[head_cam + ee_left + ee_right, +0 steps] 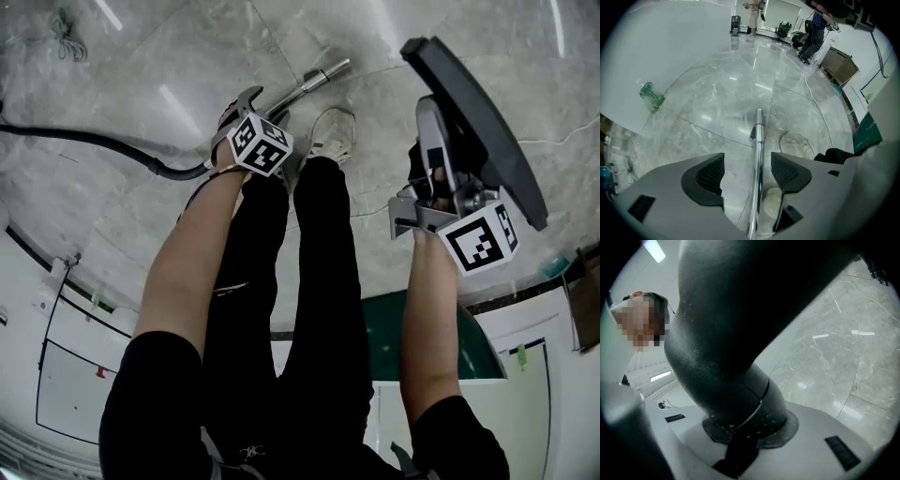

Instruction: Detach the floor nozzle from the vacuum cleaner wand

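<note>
My left gripper [747,173] stands open, its jaws either side of the slim chrome wand [758,136] lying on the marble floor [717,93]. My right gripper [433,178] clamps the neck of the dark grey floor nozzle [478,131], held raised and apart from the wand.

A large, open indoor hall, likely a workplace: polished grey marble floor [717,93] spreads wide beside a white wall [661,42]. At the far end, people [813,35] stand near a wooden cabinet [839,65].
</note>
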Available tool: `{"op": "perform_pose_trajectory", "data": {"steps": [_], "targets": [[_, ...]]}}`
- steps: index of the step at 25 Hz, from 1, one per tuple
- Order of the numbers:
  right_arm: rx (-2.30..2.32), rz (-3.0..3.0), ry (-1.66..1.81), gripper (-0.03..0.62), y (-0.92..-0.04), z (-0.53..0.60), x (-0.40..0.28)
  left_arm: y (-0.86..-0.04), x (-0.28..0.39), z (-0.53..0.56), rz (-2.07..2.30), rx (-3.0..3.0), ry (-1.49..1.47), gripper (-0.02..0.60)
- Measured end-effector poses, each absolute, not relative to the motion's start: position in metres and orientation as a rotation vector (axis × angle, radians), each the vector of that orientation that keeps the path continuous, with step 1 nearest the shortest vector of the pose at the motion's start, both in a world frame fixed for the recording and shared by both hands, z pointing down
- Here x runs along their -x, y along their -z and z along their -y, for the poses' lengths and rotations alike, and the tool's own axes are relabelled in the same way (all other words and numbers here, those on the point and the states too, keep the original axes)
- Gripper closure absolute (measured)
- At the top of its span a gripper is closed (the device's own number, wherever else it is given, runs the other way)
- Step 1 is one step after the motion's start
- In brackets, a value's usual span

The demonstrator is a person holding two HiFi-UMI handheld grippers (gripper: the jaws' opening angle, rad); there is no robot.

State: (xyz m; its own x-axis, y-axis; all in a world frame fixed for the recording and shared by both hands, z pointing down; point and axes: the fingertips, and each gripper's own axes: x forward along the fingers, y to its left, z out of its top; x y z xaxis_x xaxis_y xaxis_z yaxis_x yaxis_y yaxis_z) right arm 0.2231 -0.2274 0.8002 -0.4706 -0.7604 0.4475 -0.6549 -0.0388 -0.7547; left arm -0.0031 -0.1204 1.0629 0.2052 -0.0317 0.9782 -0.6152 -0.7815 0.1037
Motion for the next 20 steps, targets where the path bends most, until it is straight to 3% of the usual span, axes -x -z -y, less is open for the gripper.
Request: {"op": "perform_pose_trajectory", "data": {"steps": [6, 8, 11, 20], "targets": [[1.588, -2.144, 1.38, 0.508, -0.715, 0.221, -0.201, -0.928, -0.021, 0.186, 0.792, -2.157, -1.274, 0.304], [1.638, -2.188, 1.324, 0.508, -0.675, 0.203, -0.191, -0.851, -0.021, 0.197, 0.919, -2.158, -1.098, 0.482], [1.712, -2.25, 1.222, 0.508, -0.59, 0.173, -0.172, -0.718, -0.011, 0.2, 1.043, -2.178, -0.893, 0.558], [1.735, -2.205, 0.726, 0.508, -0.282, 0.137, -0.115, -0.341, 0.042, 0.195, 1.17, -2.479, -0.584, 0.569]]}}
